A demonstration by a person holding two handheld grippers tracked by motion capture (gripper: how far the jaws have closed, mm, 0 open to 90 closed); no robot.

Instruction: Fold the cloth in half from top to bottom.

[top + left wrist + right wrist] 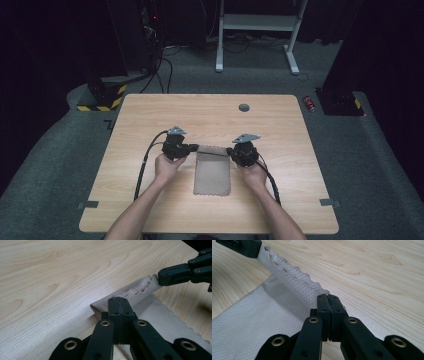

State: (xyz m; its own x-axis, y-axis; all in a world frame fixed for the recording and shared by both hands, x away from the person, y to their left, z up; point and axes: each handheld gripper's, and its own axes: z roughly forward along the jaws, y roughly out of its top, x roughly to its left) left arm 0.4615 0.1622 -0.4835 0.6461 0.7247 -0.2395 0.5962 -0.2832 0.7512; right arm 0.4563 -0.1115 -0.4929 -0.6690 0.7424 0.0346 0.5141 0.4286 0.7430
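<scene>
Two claws pinch the cloth's (pixel 212 172) far corners: left claw (pixel 196 148), right claw (pixel 229 150), cloth stretched between.

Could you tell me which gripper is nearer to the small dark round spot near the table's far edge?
Right. The right gripper pinches the cloth almost straight below the round spot; the left gripper holds the cloth's other far corner, farther left.
</scene>
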